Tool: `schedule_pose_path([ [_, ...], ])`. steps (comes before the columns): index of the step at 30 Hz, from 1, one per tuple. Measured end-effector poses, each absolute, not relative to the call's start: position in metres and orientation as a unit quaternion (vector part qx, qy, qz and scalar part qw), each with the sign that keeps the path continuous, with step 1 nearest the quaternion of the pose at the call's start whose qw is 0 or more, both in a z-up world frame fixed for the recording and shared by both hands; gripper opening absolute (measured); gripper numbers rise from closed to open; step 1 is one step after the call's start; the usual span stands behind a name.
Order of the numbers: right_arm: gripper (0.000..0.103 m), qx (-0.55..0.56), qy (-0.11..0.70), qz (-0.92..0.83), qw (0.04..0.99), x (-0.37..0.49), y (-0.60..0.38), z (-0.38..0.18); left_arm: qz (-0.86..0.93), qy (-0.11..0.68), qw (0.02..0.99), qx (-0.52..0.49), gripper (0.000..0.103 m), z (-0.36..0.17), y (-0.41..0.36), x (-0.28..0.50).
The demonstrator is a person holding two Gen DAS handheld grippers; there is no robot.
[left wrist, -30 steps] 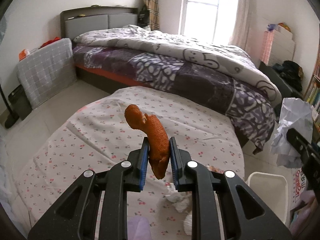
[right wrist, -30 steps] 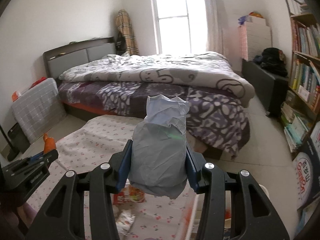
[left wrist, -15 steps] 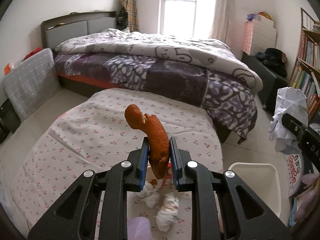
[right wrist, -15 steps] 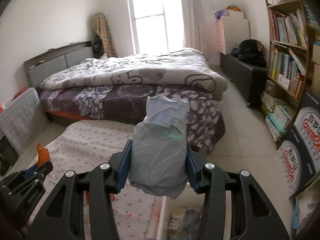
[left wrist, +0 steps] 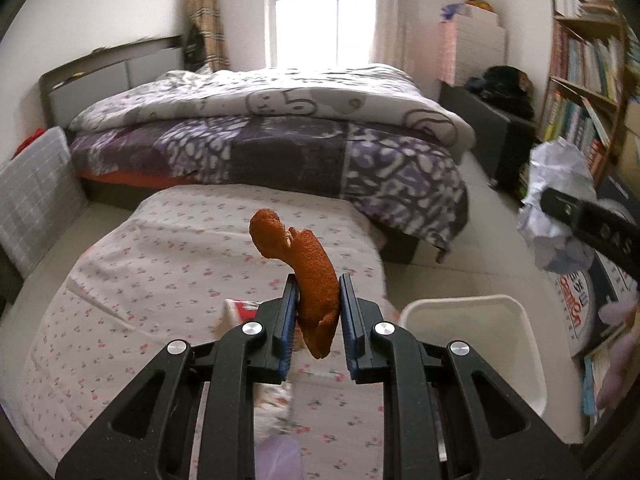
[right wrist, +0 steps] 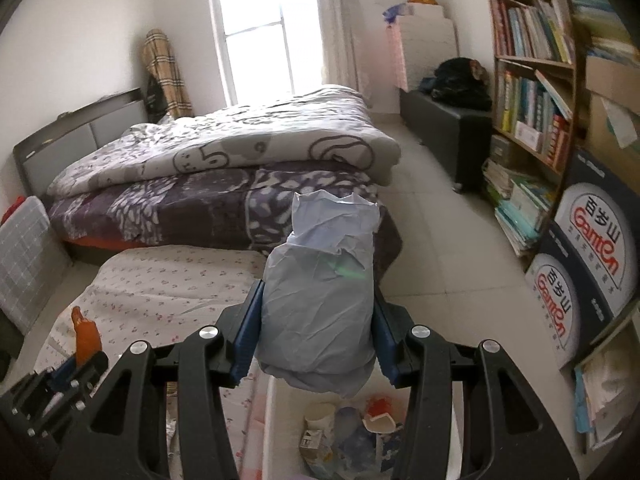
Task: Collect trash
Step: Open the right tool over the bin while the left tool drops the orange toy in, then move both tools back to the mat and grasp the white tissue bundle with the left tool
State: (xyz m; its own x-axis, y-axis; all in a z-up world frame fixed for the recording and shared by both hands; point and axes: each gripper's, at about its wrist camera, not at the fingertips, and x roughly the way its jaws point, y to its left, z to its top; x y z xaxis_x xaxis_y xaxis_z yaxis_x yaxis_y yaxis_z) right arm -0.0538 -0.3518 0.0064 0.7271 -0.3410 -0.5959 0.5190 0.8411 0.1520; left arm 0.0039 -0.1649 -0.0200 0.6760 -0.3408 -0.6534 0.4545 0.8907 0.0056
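Note:
My left gripper (left wrist: 317,312) is shut on a curled strip of orange peel (left wrist: 308,268), held above the flowered tablecloth (left wrist: 160,264). My right gripper (right wrist: 318,334) is shut on a crumpled ball of pale paper (right wrist: 320,300), which hangs over the white trash bin (right wrist: 272,420). Inside the bin lie several scraps, among them a paper cup (right wrist: 320,420). In the left wrist view the same bin (left wrist: 472,304) stands to the right of the table, with the paper ball (left wrist: 560,200) above and beyond it. The peel (right wrist: 84,332) shows at the left of the right wrist view.
A red-and-white wrapper (left wrist: 244,312) and crumpled tissue (left wrist: 276,404) lie on the table. A bed (right wrist: 224,176) with a purple quilt stands behind it. A bookshelf (right wrist: 532,92) and printed boxes (right wrist: 580,264) line the right side, with tiled floor (right wrist: 440,232) between.
Both grippers have swung to the right with their loads. The white bin now sits under the paper ball and nearer the peel. Both grips look unchanged.

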Motion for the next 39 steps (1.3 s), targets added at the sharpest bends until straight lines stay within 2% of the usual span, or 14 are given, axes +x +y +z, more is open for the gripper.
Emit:
schedule_pose_path([
  [6, 0.059, 0.167, 0.279, -0.261, 0.909, -0.068, -0.37, 0.009, -0.256, 0.34, 0.9, 0.095, 0.02, -0.023, -0.196, -0.015],
  [8, 0.07, 0.169, 0.274, -0.279, 0.905, -0.073, -0.377, 0.009, -0.27, 0.342, 0.895, 0.099, 0.02, -0.025, -0.207, -0.021],
  [13, 0.087, 0.173, 0.263, -0.316, 0.895, -0.086, -0.394, 0.011, -0.291, 0.352, 0.884, 0.105, 0.02, -0.031, -0.225, -0.03],
  [17, 0.092, 0.177, 0.264, -0.342, 0.884, -0.097, -0.411, 0.01, -0.304, 0.363, 0.874, 0.109, 0.02, -0.038, -0.239, -0.034],
  [29, 0.095, 0.191, 0.266, -0.373, 0.868, -0.116, -0.438, 0.007, -0.342, 0.387, 0.848, 0.117, 0.022, -0.054, -0.277, -0.047],
  [30, 0.095, 0.192, 0.267, -0.374, 0.867, -0.116, -0.439, 0.006, -0.347, 0.389, 0.846, 0.115, 0.023, -0.055, -0.279, -0.047],
  [32, 0.095, 0.194, 0.27, -0.377, 0.865, -0.118, -0.442, 0.005, -0.356, 0.396, 0.84, 0.107, 0.038, -0.057, -0.281, -0.047],
  [33, 0.095, 0.196, 0.271, -0.378, 0.863, -0.118, -0.443, 0.005, -0.358, 0.396, 0.839, 0.104, 0.051, -0.058, -0.282, -0.047],
  [34, 0.095, 0.198, 0.272, -0.379, 0.862, -0.118, -0.445, 0.005, -0.358, 0.396, 0.839, 0.103, 0.059, -0.058, -0.282, -0.047],
  [39, 0.095, 0.203, 0.276, -0.382, 0.858, -0.116, -0.446, 0.004, -0.349, 0.387, 0.844, 0.125, 0.07, -0.059, -0.283, -0.052],
])
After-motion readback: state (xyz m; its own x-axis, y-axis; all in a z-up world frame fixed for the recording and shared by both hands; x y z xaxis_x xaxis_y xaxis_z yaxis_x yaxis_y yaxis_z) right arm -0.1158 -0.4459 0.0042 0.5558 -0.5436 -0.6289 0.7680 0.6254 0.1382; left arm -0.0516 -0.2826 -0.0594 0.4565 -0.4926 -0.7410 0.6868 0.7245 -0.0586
